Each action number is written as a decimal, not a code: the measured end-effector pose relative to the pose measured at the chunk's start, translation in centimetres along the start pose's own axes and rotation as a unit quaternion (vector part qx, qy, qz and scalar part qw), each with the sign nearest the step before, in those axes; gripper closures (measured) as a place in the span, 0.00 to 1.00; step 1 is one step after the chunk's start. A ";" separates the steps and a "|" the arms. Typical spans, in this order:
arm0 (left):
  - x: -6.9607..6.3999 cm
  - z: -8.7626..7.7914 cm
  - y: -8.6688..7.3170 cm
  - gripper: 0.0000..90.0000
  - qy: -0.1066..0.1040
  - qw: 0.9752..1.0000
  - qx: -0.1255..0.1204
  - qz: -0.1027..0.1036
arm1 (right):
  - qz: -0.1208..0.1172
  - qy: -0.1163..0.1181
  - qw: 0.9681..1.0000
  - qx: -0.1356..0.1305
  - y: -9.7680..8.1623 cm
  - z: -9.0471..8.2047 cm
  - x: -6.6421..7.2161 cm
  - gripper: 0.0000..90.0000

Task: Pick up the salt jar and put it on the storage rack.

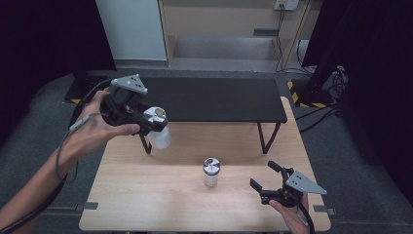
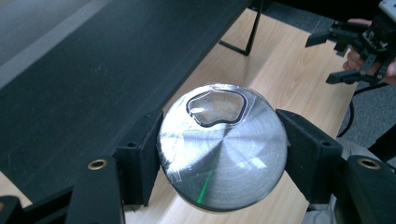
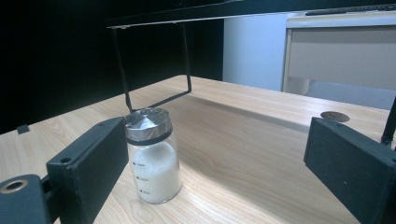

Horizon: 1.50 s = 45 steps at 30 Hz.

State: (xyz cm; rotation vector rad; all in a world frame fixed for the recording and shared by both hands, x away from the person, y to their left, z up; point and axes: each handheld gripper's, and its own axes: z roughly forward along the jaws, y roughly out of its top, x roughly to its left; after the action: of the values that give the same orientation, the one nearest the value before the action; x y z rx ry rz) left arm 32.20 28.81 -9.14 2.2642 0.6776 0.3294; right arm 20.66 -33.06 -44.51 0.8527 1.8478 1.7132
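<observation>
My left gripper [image 1: 155, 121] is shut on a clear jar [image 1: 159, 127] of white grains with a brushed silver lid, held in the air above the table's back left, in front of the black shelf. In the left gripper view the two black pads [image 2: 140, 156] press the sides of that lid [image 2: 223, 154], whose top has a taped opening. A second, matching jar [image 1: 211, 171] stands upright on the wooden table near its middle. My right gripper [image 1: 267, 176] hovers low at the front right, open, with nothing between its jaws. In the right gripper view this jar [image 3: 153, 161] stands just beyond the left jaw, apart from it.
A long black shelf [image 1: 214, 100] on thin metal legs spans the back of the wooden table [image 1: 160, 204]. One leg [image 1: 263, 139] stands behind the standing jar. Beyond the table are a grey floor, cabinets and cables.
</observation>
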 end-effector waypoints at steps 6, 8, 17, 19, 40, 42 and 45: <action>1.3 0.2 1.7 0.38 0.012 1.000 -0.008 0.008 | 0.000 -0.003 1.000 0.000 0.0 -0.2 0.1 0.07; 1.8 0.3 2.2 0.38 0.015 1.000 -0.013 0.007 | 0.000 -0.004 1.000 0.000 0.0 -0.2 0.1 0.07; 4.5 1.2 4.6 0.38 0.033 0.999 -0.029 -0.012 | -0.003 -0.010 1.000 -0.001 -0.1 -0.7 0.3 0.07; 4.8 1.4 5.1 0.38 0.040 0.999 -0.030 -0.013 | -0.002 -0.011 1.000 -0.001 -0.1 -0.8 0.4 0.07; 8.9 7.9 3.9 0.38 0.081 0.995 -0.012 -0.063 | 0.000 -0.024 1.000 -0.001 -0.2 -1.8 0.7 0.07; 9.3 8.1 3.8 0.38 0.079 0.994 -0.008 -0.069 | 0.000 -0.024 1.000 -0.002 -0.3 -1.8 0.7 0.07; 9.5 8.2 3.3 0.38 0.079 0.994 -0.013 -0.073 | 0.000 -0.024 1.000 -0.002 -0.3 -1.8 0.7 0.07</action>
State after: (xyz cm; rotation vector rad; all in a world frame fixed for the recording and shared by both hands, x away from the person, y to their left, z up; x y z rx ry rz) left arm 44.76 27.40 -12.15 2.1652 0.9101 0.4466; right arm 18.89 -33.84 -44.55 0.8856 1.8121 1.6804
